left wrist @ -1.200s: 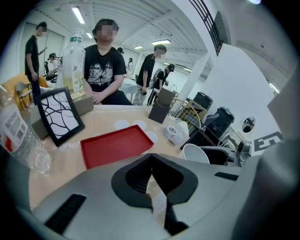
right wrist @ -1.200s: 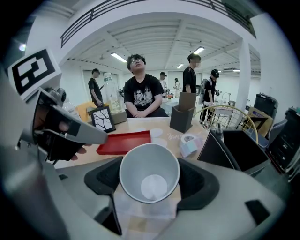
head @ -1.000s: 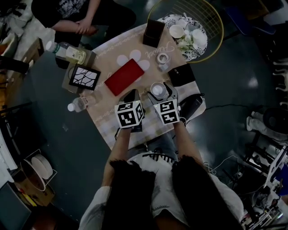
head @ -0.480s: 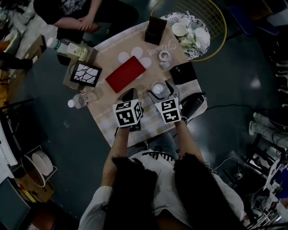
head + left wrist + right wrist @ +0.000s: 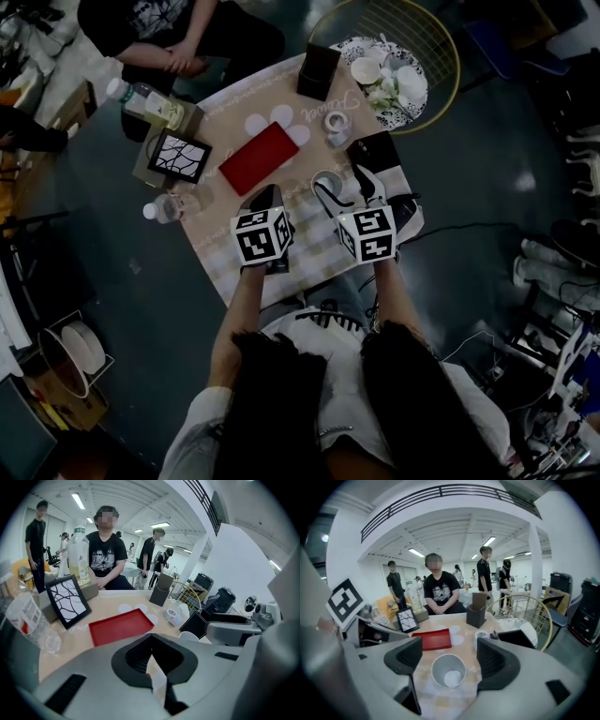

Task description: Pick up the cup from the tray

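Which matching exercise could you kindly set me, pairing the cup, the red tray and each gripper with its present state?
Things:
1 cup
2 red tray
3 left gripper
4 right gripper

States:
A jaws together, holding nothing
B empty, nothing on it
C upright between open jaws, off the tray
D jaws apart, one on each side of the cup

Pairs: 1-C, 2-B, 3-A, 4-D

Cup (image 5: 326, 180) sits on table (image 5: 292, 212), right of tray (image 5: 260, 158).
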Tool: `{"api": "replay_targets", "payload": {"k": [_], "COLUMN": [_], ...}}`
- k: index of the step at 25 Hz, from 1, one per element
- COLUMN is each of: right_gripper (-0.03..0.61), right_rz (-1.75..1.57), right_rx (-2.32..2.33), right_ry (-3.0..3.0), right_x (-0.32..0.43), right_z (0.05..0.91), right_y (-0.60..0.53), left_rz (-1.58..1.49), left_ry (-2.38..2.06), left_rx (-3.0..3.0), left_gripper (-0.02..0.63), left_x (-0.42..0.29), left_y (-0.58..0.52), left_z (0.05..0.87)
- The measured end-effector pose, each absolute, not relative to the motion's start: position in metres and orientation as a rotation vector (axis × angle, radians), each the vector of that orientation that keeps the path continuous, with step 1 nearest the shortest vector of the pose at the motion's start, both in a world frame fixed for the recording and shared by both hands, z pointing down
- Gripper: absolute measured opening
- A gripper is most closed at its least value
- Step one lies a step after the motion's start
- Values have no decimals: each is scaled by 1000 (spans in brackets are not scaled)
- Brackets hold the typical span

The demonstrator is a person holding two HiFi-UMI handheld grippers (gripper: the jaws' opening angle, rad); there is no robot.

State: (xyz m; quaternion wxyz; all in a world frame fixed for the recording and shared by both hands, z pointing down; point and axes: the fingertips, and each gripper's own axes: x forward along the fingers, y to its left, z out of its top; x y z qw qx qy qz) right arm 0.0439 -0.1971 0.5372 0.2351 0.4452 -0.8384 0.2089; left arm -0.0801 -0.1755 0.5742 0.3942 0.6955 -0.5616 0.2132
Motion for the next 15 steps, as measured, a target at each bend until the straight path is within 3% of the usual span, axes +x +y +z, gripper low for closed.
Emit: {"api": "replay_targets", "payload": {"k": [5,12,15], "right_gripper": [330,90,22], "right_rz": [580,481,570], "right_rx": [1168,1174,1191], "right_ry": [-2357,-2333,-2332], "right_x": [35,20,13], "right_z": [512,493,492], "right_y": [-191,-181,-175], "left_rz": [473,419,414], "left_ry": [-1463,-1497,-1513], "left_rx": [1790,1848,1859], "left_gripper": [8,8,8], "left_x": [-82,-84,-87], "left_y": [-182,-172,-162], "left_z": [549,518,511]}}
